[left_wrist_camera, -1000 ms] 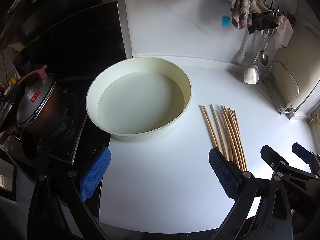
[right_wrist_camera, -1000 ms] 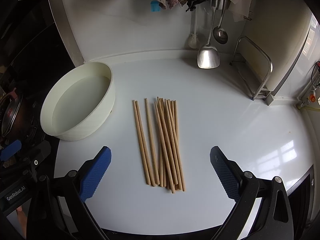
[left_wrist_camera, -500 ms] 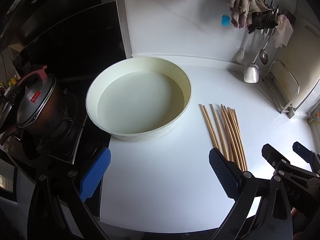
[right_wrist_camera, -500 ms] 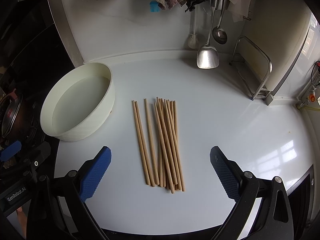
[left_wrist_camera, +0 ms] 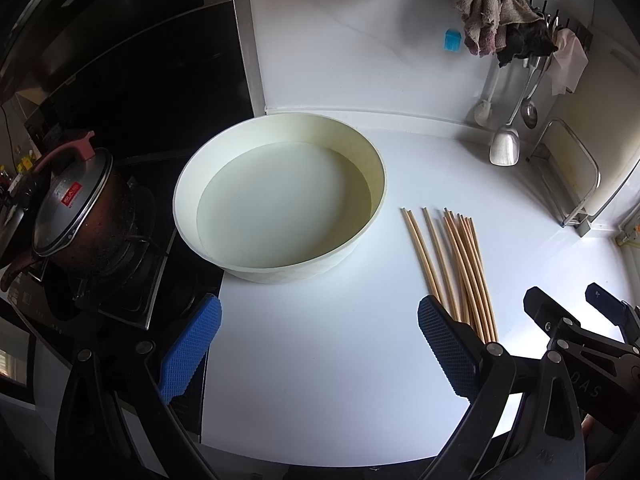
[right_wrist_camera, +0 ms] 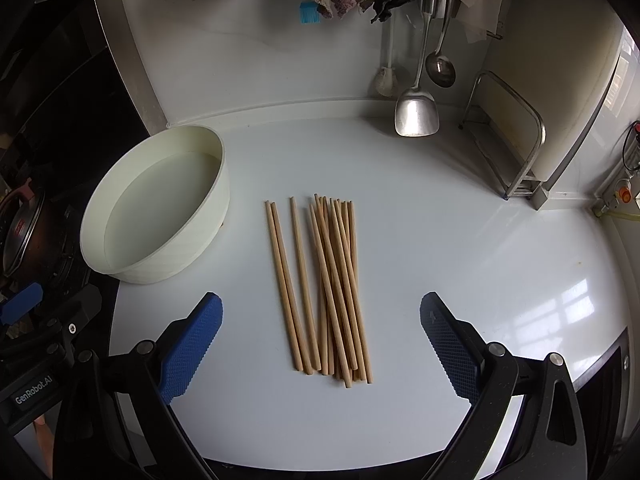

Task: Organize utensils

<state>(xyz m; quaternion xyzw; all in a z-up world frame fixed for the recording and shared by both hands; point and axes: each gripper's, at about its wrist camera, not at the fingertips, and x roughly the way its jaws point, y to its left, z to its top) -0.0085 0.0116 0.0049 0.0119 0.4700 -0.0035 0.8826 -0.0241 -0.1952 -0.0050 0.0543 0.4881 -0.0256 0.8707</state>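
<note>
Lying flat on the white counter (right_wrist_camera: 460, 248) are wooden chopsticks (right_wrist_camera: 326, 284), beside a round tub (right_wrist_camera: 160, 216). Both grippers, left gripper (left_wrist_camera: 320, 354) and right gripper (right_wrist_camera: 322, 350), are wide apart and hold nothing.

Pale, matt wooden chopsticks (right_wrist_camera: 324, 284) lie on the glossy white bench (right_wrist_camera: 480, 264). The round cream plastic basin (right_wrist_camera: 192, 240) looks smooth; the hanging metal spatula (right_wrist_camera: 416, 112) shines.

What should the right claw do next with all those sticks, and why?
Probably lower the right claw onto the near ends of the chopsticks. It hangs open right above them, holding nothing, and they all lie loose on the counter, with none yet in the round tub beside them.
</note>
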